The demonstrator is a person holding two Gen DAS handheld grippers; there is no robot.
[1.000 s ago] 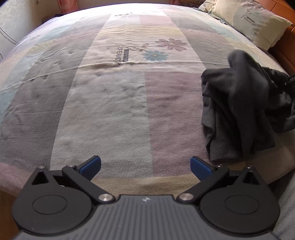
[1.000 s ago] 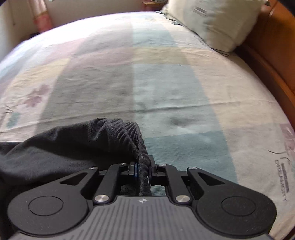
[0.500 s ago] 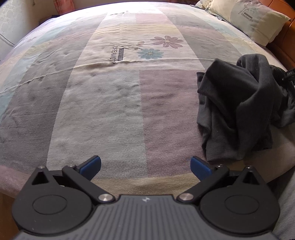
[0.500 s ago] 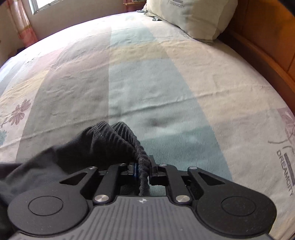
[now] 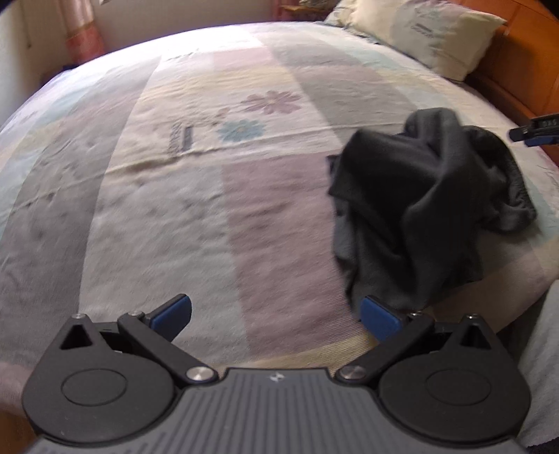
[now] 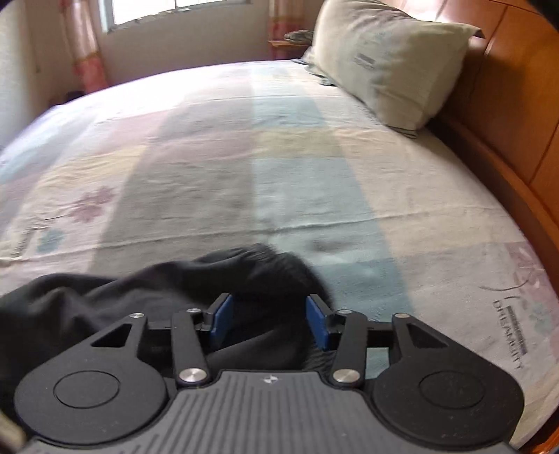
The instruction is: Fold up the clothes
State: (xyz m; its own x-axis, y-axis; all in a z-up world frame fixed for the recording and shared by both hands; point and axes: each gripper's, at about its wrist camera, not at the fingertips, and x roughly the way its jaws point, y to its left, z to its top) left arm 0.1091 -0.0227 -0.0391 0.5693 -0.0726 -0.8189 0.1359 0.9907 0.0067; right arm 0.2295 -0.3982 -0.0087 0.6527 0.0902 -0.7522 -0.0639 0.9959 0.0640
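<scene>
A dark grey garment (image 5: 412,209) lies crumpled in a heap on the bed, right of centre in the left wrist view. My left gripper (image 5: 276,316) stands open above the bedspread, its right pad close to the heap's near edge, nothing between its pads. In the right wrist view the same garment (image 6: 146,300) spreads from the left to under my right gripper (image 6: 269,319), whose jaws are opening; the cloth lies below and between the blue pads, which no longer press on it. The right gripper's tip (image 5: 538,134) shows at the far right of the left wrist view.
The bed carries a pastel patchwork bedspread (image 5: 195,209) with flower prints. A pillow (image 6: 387,66) lies against the wooden headboard (image 6: 506,104) on the right. Curtains and a window (image 6: 167,14) stand beyond the far side of the bed.
My right gripper has opened and let go of the garment's ribbed edge, then lifted back. The garment has slumped onto the bed. The left gripper has shifted slightly, still open.
</scene>
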